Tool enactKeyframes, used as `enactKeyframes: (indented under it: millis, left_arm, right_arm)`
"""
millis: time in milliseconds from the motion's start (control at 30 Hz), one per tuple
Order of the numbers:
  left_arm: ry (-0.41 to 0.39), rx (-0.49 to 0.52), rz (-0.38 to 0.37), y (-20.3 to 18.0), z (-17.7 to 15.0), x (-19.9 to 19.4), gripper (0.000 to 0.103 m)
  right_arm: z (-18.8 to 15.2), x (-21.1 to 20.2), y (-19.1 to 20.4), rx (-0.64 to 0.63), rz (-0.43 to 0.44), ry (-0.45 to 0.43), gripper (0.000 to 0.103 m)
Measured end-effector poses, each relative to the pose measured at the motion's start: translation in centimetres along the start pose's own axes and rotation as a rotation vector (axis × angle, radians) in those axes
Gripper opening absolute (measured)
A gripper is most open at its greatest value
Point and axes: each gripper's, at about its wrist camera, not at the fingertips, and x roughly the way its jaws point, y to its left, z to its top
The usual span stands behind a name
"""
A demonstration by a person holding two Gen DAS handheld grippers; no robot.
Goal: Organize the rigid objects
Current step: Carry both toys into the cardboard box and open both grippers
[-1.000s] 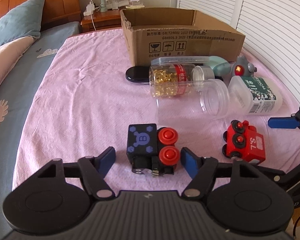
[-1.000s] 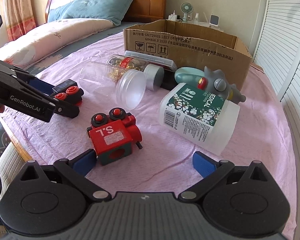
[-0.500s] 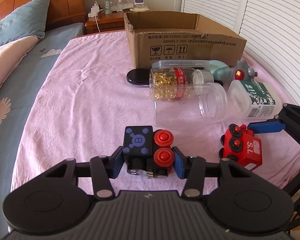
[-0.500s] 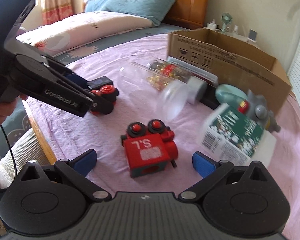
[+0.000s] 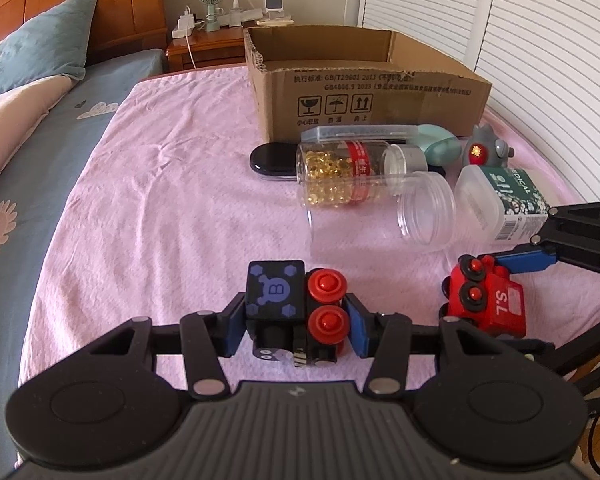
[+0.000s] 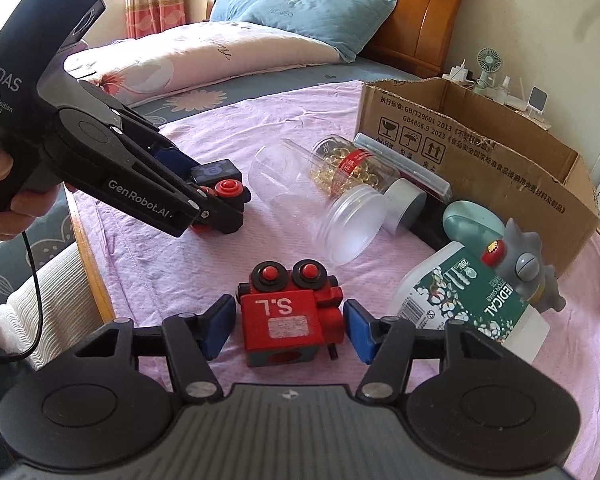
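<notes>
A black toy train with a blue "B" block and red wheels lies on the pink bedspread. My left gripper is shut on it, blue pads pressing both sides. In the right wrist view the same train shows at the left gripper's tips, with a hand on the handle. A red toy train marked "S.L" lies between the pads of my right gripper. Its jaws are closing and the pads meet the train's sides. From the left wrist view, one blue pad rests against the red train.
An open cardboard box stands at the back. In front of it lie a jar of golden capsules, an empty clear jar, a swab tub, a grey monster toy and a black oval case. Pillows lie left.
The left pads closed onto the black train and stayed there. The right gripper rolled, and its wide-open jaws came in against the red train's sides.
</notes>
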Motion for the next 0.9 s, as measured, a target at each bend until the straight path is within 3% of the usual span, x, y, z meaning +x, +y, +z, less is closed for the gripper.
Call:
enactKeyframes:
  millis: [400, 600, 900]
  left_arm:
    - [0.07, 0.048, -0.038, 0.5, 0.7, -0.2, 0.049]
    - [0.118, 0.086, -0.074, 0.8, 1.8, -1.3, 0.049]
    - [0.049, 0.162, -0.1, 0.3, 6.9, -3.8, 0.049]
  right_arm:
    - [0.7, -0.4, -0.1, 0.073, -0.031, 0.055, 0.059]
    - [1.8, -2.2, -0.5, 0.087, -0.024, 0.037, 0.059]
    - [5.7, -5.3, -4.0, 0.13, -0.127, -0.046, 0.059]
